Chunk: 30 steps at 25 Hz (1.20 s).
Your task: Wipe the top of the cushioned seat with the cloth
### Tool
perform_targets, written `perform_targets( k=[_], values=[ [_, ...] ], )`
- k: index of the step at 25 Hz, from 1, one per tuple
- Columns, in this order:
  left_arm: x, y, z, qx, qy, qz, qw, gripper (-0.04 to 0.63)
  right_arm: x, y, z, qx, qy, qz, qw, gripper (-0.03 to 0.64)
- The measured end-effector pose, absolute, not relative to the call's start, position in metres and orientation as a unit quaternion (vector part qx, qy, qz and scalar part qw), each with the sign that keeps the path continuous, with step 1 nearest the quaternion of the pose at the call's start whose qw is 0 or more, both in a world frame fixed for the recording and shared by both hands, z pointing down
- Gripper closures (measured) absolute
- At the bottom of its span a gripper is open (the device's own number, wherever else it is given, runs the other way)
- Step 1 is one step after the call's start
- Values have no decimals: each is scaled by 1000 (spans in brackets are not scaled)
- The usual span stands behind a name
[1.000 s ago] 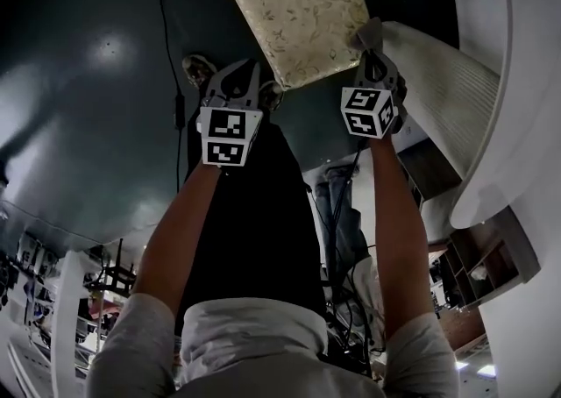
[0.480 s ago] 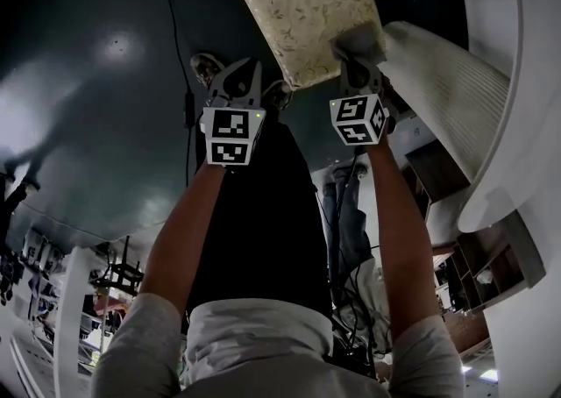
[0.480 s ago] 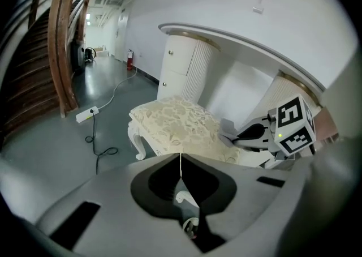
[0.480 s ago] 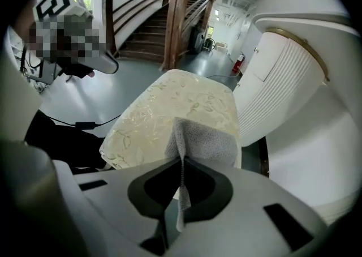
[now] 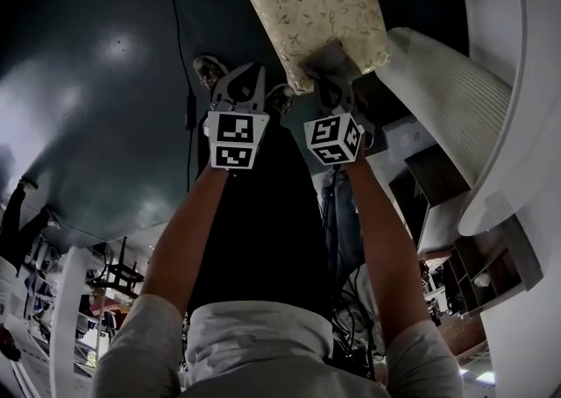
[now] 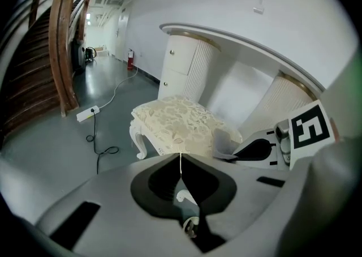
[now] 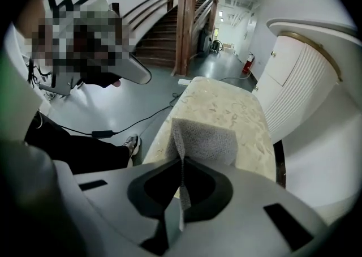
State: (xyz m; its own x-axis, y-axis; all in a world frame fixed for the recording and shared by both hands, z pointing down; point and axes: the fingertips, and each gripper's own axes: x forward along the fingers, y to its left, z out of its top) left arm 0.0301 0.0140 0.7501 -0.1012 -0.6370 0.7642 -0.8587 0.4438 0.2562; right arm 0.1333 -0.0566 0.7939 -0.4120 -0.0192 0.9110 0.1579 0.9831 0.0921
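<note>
Grey cloth pinched in the right gripper, lying on the near end of the cushioned seat.
The right gripper's jaws are closed tight on one edge of the cloth, and the rest of it spreads flat on the cream, leafy top. The seat's long side points away from the grippers, toward the far hallway. It stands on a dark shiny floor just beside a white ribbed cabinet. The left gripper hangs beside the seat's near end with its jaws pressed together — nothing is between them. A cable lies on the floor.
</note>
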Motion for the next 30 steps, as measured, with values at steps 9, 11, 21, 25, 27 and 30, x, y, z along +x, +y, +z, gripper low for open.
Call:
perform_targets(
  k=[9, 11, 21, 25, 27, 30],
  values=[
    [15, 29, 748, 509, -731, 134, 435, 577, 126, -10, 799, -64, -836, -58, 542, 603],
    [9, 33, 748, 506, -731, 137, 436, 577, 122, 1, 799, -76, -835, -63, 541, 603],
    [-9, 32, 747, 513, -723, 143, 440, 577, 84, -16, 792, -50, -843, -65, 532, 603],
    [-18, 29, 748, 520, -717, 143, 442, 577, 64, -30, 791, -32, -845, -64, 530, 603],
    [-25, 28, 749, 520, -716, 143, 443, 577, 54, -34, 790, -28, -846, -64, 529, 603],
    [-36, 28, 750, 519, -715, 144, 446, 577, 42, -37, 788, -23, -846, -64, 529, 603]
  ],
)
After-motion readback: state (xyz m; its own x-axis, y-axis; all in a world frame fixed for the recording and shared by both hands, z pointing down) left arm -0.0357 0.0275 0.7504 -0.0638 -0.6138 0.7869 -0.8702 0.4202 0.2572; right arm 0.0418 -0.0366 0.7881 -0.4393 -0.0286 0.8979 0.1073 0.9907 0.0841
